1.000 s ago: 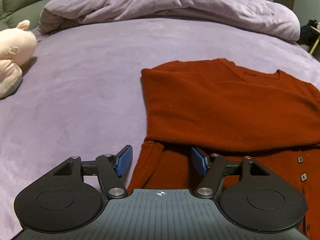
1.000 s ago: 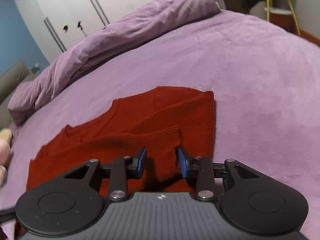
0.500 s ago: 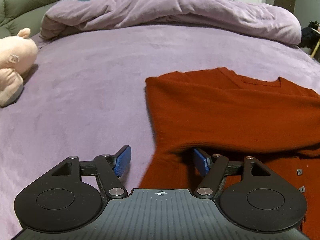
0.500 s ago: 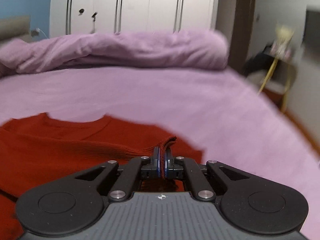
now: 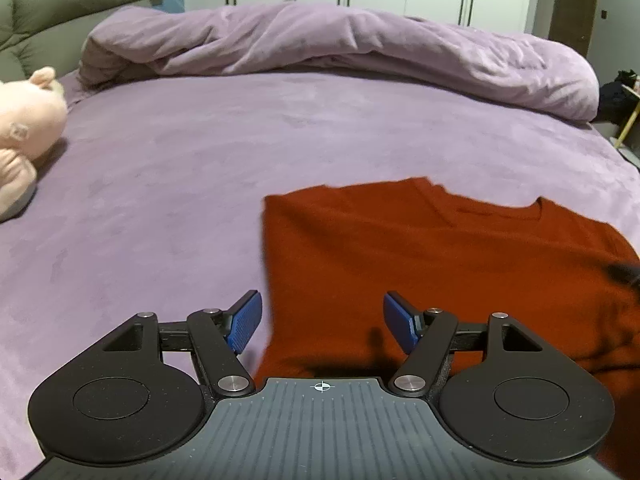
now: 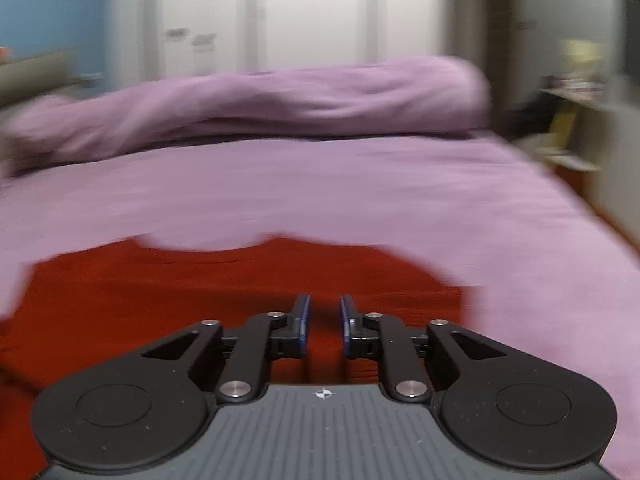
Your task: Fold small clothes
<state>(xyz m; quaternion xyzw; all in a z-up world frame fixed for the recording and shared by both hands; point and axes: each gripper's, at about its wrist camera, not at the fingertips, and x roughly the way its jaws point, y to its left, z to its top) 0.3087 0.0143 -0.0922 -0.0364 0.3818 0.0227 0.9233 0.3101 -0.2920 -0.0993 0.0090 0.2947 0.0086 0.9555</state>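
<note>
Two sets of jaws apart and empty over red sweater [image 5: 440, 260] on bed [image 5: 240, 160].

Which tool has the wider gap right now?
The left tool: its blue pads stand far apart over the rust-red knit sweater's edge; the right tool's nearly meet.

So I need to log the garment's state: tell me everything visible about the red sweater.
The red sweater is a rust-red knit with a V-shaped neckline, lying flat on the purple bed cover, its sides apparently folded inward to a straight left edge. The left hand-held gripper stands open over its near edge; the right hand-held gripper, jaws slightly apart, grips nothing.
</note>
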